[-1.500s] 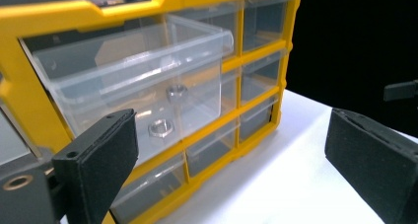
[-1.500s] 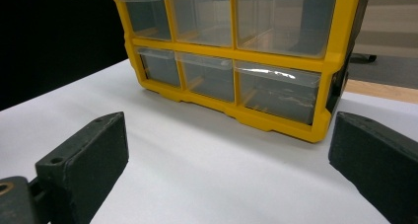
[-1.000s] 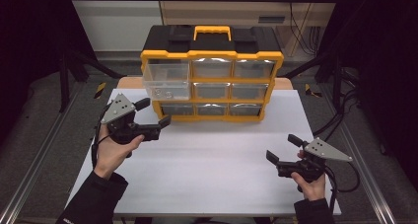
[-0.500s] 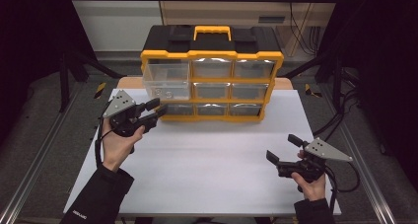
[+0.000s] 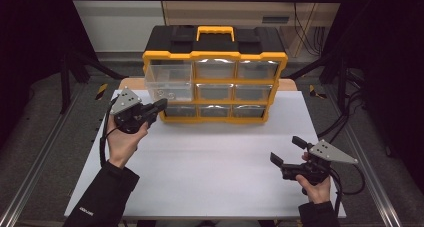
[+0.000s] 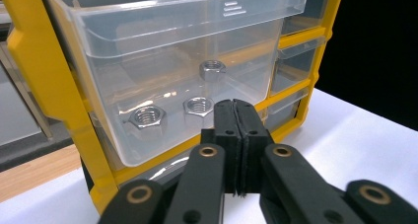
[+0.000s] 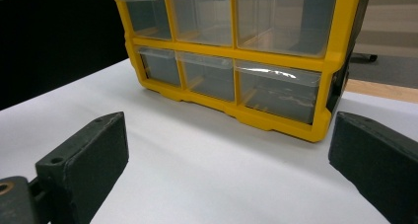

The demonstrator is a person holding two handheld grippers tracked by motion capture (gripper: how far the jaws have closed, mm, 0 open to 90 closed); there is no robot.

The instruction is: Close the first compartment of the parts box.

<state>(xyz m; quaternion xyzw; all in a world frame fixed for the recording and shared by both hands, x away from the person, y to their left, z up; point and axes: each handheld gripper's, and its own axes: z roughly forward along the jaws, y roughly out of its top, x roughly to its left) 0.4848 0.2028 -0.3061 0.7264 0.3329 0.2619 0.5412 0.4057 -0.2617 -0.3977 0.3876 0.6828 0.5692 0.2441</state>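
White desk (image 5: pixel 210 162) carries a yellow-and-black drawer cabinet (image 5: pixel 215 72) at its far edge. The cabinet's large clear drawer (image 6: pixel 182 71), upper left, stands pulled out and holds three steel nuts (image 6: pixel 197 105). Left tool (image 5: pixel 159 107) sits just before that drawer, jaws just closed together on nothing. Right tool (image 5: pixel 287 151) rests well apart, near-right, jaws wide apart and empty.
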